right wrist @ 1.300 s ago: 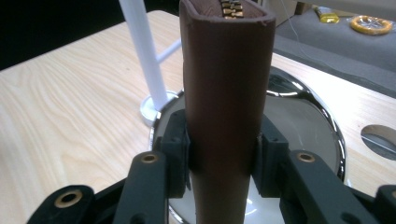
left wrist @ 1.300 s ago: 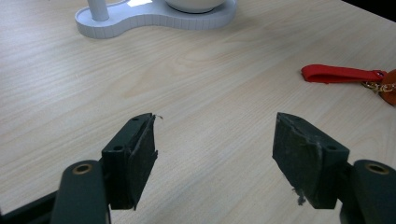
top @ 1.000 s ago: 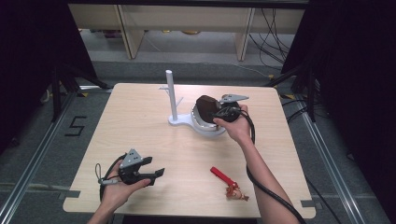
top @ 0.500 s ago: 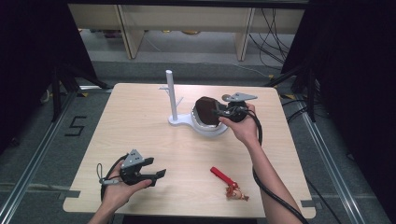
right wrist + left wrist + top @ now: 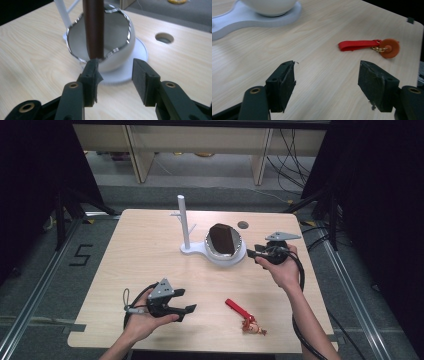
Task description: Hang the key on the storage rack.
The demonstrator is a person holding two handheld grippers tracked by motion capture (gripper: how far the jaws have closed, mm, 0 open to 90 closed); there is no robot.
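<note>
A white bowl [image 5: 218, 254] with a silvery rim stands on a white stand base [image 5: 194, 250] beside an upright white post [image 5: 183, 220]. A dark brown flat object [image 5: 223, 239] stands tilted in the bowl [image 5: 122, 50]. My right gripper [image 5: 254, 253] is open just right of the bowl, its jaws apart and empty [image 5: 113, 75]. A red strap with an orange charm [image 5: 244, 316] lies on the table near the front; it appears ahead of my left gripper [image 5: 327, 80] as a red strap [image 5: 357, 45]. That left gripper [image 5: 185, 306] is open, low at the front left.
The light wooden table [image 5: 140, 255] has a round hole [image 5: 243, 225] behind the bowl. Black cables trail from both grippers. Dark frames and shelving stand beyond the table's far edge.
My right gripper has let go of the dark brown object, drawn back to the right of the bowl and opened. The left gripper has stayed put.
</note>
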